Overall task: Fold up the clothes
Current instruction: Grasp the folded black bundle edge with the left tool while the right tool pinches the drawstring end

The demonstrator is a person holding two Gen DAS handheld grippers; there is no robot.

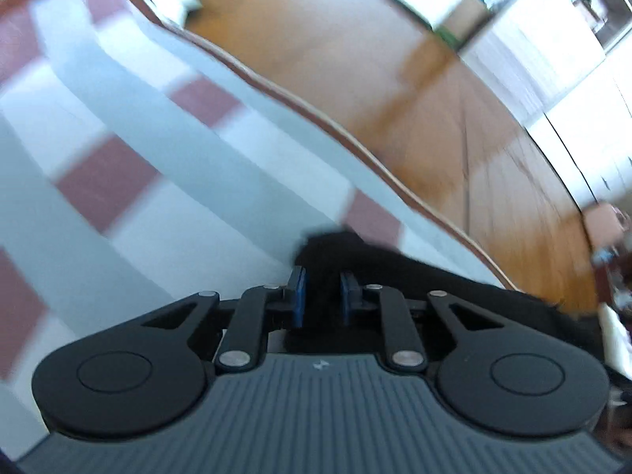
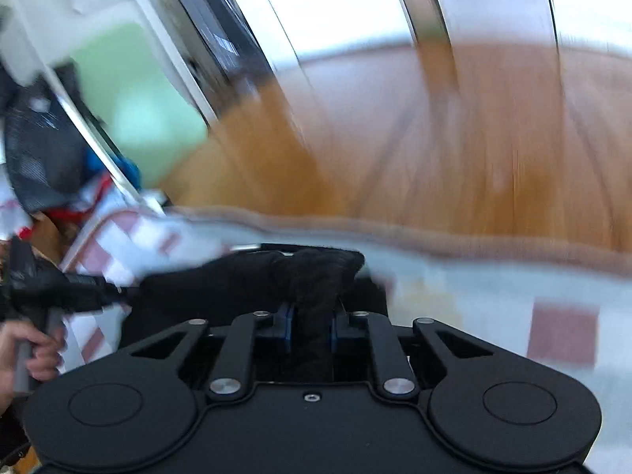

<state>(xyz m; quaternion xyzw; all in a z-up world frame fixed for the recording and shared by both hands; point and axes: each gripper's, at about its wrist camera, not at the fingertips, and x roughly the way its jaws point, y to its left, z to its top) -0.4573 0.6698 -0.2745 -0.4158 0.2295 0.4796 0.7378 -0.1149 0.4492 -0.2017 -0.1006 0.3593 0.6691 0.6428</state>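
A black garment [image 1: 347,252] is bunched between the blue pads of my left gripper [image 1: 323,296], which is shut on it above a checked blanket [image 1: 118,126]. The cloth trails off to the right below the gripper. In the right wrist view my right gripper [image 2: 310,330] is shut on a thick fold of the same black garment [image 2: 252,276], which stretches left towards the other gripper [image 2: 51,288], held by a hand. Both views are blurred by motion.
The blanket [image 2: 493,288] is white, grey and maroon with a brown trim. Beyond it lies a wooden floor [image 1: 395,59]. A heap of clothes and a dark mesh item [image 2: 39,150] sit at the left, beside a green panel [image 2: 130,98].
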